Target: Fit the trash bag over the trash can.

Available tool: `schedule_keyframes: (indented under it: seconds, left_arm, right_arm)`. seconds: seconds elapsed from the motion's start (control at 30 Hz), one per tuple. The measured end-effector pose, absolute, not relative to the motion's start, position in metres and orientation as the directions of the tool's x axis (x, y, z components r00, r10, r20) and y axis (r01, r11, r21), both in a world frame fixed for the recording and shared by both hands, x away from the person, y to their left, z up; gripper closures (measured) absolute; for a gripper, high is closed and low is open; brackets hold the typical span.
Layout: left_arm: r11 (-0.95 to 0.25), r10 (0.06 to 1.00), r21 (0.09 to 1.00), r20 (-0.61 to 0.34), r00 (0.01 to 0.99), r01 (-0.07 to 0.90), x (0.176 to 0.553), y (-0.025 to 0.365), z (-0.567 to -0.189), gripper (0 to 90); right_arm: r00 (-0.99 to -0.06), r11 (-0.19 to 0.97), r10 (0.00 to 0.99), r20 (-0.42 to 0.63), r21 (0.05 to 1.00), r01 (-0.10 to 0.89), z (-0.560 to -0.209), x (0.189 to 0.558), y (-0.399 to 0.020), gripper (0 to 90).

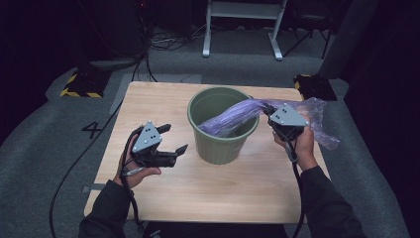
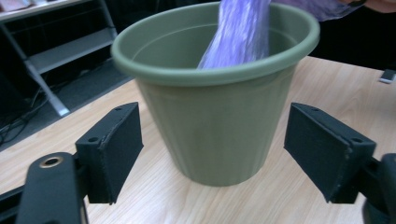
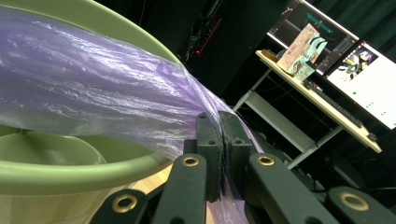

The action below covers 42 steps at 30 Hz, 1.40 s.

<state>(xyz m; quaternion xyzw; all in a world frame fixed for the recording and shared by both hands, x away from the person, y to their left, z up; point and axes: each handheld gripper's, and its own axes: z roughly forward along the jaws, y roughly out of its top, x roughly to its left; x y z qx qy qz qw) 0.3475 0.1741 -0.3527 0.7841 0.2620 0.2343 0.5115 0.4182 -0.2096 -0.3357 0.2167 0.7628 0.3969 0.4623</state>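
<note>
A green plastic bucket (image 1: 223,144) stands upright in the middle of the wooden table (image 1: 163,99). A purple plastic bag (image 1: 233,119) stretches from inside the bucket over its right rim. My right gripper (image 1: 268,109) is shut on the bag just outside that rim, and more of the bag bunches behind the hand. In the right gripper view the jaws (image 3: 220,126) pinch the purple film (image 3: 93,93) beside the bucket rim (image 3: 93,168). My left gripper (image 1: 176,138) hangs open to the left of the bucket, apart from it. In its own view the pads (image 2: 116,144) frame the bucket wall (image 2: 219,130) without touching it.
Yellow-and-black striped blocks (image 1: 81,84) (image 1: 312,84) sit on the grey floor past the table's far corners. A white frame (image 1: 242,29) stands further back with cables beside it. A desk with a lit monitor (image 3: 369,88) lies beyond the right gripper.
</note>
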Motion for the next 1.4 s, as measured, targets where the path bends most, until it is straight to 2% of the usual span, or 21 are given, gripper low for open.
schedule_keyframes:
  seconds: [0.73,1.4]
  left_arm:
    - [-0.38,0.577,0.915,0.123,0.808,0.132,0.378,0.112,-0.317,19.0]
    - [-0.472,0.533,0.873,0.172,0.828,0.123,0.393,0.069,-0.313,20.1]
  right_arm:
    - [-0.509,0.617,0.65,-0.564,0.783,-0.081,-0.332,0.408,-0.195,87.7]
    - [-0.543,0.634,0.591,-0.597,0.759,-0.144,-0.323,0.393,-0.179,88.0]
